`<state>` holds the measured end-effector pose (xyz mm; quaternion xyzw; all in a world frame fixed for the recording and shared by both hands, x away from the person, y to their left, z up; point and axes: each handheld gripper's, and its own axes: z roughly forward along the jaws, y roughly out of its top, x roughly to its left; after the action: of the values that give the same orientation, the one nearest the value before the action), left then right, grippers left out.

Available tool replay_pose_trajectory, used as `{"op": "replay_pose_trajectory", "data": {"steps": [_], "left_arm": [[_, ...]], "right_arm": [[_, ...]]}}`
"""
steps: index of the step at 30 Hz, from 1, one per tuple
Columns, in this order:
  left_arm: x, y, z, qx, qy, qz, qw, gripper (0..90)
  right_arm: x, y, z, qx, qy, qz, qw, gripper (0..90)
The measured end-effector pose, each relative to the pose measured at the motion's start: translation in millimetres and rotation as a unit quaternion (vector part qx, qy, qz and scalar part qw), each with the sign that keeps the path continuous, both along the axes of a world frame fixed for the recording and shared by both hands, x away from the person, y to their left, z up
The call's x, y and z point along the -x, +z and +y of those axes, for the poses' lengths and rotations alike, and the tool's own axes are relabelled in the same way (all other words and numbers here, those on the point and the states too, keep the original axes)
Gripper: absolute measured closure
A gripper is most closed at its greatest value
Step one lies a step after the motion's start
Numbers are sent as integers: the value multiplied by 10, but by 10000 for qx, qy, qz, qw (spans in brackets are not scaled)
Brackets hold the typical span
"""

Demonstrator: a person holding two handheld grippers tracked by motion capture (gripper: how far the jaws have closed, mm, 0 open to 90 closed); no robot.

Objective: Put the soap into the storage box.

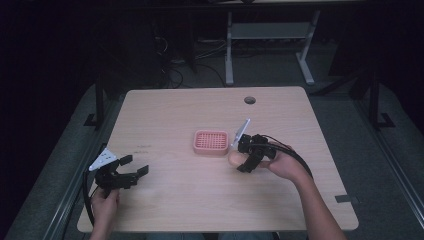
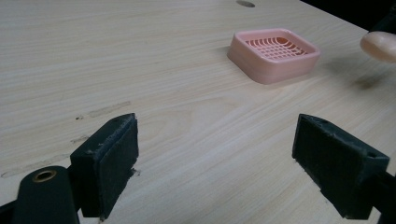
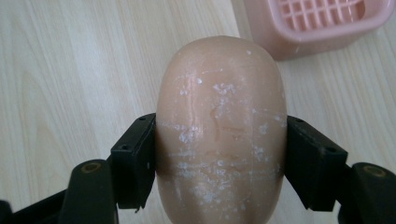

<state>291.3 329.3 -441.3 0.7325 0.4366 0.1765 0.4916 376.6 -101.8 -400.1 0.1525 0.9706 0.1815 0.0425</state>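
1. Right gripper (image 1: 239,161): jaws clamped on both sides of a bar of soap (image 3: 220,130). The soap is peach-coloured, rounded, and flecked with white scuffs. It sticks out past the pads.
2. In the high view the soap (image 1: 234,158) sits just right of the soap dish (image 1: 211,142), near its lower right corner. In the left gripper view it hangs above the table (image 2: 140,70), with a shadow on the wood beneath.
3. Soap dish: pink, square, slotted grid top, flat on the table near the middle. Nothing in it.
4. Left gripper (image 1: 132,167): jaws wide apart, nothing between them, low over the table's near left part, well apart from the dish.
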Motion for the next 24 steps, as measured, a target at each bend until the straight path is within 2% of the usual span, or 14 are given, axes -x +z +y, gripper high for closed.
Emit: {"op": "replay_pose_trajectory", "data": {"steps": [1, 5, 11, 16, 21, 24], "left_arm": [[0, 0, 0, -2, 0, 2, 10000, 142], [-3, 0, 7, -10, -5, 16, 10000, 142], [-2, -1, -1, 0, -11, 21, 10000, 142], [-2, -1, -9, 9, -7, 15, 10000, 142], [-3, -1, -3, 6, -4, 17, 10000, 142], [-3, 0, -5, 10, -2, 18, 10000, 142]], "right_arm": [[-18, 5, 14, -37, -5, 71, 10000, 318], [-64, 21, 67, 31, 19, -5, 10000, 318], [-143, 58, 130, -51, 20, 12, 10000, 318], [-193, 76, 200, 29, 98, -25, 9999, 318], [-241, 92, 235, -44, 106, -5, 9999, 318], [-264, 90, 268, 36, 122, -16, 9999, 318]]}}
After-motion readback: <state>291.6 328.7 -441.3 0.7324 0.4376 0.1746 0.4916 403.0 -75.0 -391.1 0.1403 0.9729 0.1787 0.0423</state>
